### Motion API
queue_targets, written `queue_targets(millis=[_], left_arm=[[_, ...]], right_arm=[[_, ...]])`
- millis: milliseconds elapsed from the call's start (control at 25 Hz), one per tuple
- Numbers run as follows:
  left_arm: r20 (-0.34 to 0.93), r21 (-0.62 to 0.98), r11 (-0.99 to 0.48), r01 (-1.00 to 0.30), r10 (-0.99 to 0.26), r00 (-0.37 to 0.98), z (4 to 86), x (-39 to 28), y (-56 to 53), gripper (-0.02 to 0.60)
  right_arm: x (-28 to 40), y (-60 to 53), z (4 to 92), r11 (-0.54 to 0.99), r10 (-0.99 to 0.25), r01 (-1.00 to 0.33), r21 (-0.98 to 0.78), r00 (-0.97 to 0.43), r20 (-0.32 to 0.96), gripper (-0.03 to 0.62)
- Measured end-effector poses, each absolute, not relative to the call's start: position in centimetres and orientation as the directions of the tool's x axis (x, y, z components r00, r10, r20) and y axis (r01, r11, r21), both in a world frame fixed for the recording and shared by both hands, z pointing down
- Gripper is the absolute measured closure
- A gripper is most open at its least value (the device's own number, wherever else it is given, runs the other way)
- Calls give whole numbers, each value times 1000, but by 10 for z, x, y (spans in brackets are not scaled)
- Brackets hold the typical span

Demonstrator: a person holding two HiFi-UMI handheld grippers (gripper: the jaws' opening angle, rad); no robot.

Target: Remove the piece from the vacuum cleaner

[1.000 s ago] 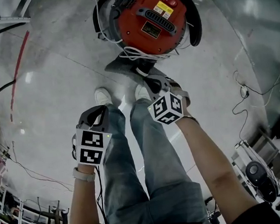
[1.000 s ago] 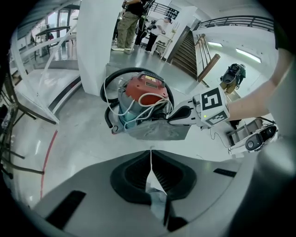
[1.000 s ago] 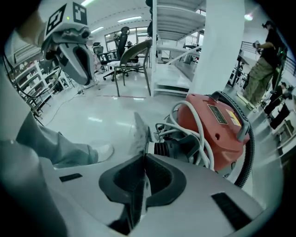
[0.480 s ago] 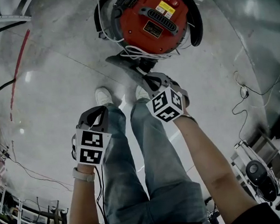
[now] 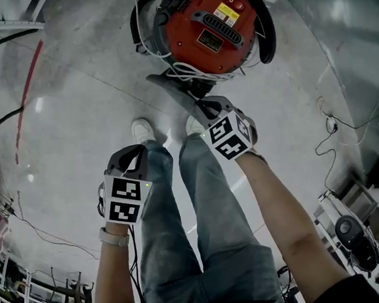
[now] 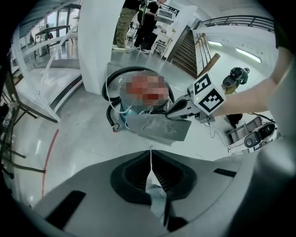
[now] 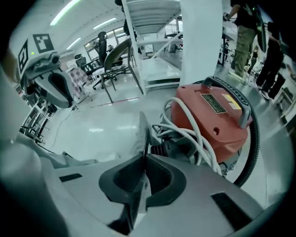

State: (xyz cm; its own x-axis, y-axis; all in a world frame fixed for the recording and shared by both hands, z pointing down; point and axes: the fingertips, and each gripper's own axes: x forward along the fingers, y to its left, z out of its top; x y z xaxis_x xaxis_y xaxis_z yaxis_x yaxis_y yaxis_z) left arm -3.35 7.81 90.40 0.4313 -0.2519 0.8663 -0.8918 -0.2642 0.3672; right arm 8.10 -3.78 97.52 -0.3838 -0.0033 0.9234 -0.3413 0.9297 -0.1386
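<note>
Piece (image 5: 172,93) in right tool (image 7: 144,156), jaws clamped

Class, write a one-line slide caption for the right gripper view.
Right gripper shut on a thin grey piece beside the red vacuum cleaner.

Nothing reads clearly: the yellow label (image 5: 227,13) and black label (image 5: 206,41) on the vacuum cleaner (image 5: 184,37) are too small.
</note>
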Motion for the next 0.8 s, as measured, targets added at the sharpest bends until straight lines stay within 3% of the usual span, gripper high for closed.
queue_targets(millis=[440,680,800], left_arm=[[866,367,-271,-890,-250,433,906,-44,81,560],[867,371,-267,-890,-243,434,910,-61,93,560],[867,371,-270,-888,-241,436,910,-61,94,560]], right_arm=[[88,-17,984,992,-94,-117,57,-339,936,551],[62,-29,977,920,-7,-367,-136,-363,932,551],[58,-23,977,956,-20,-280,-81,-341,940,551]])
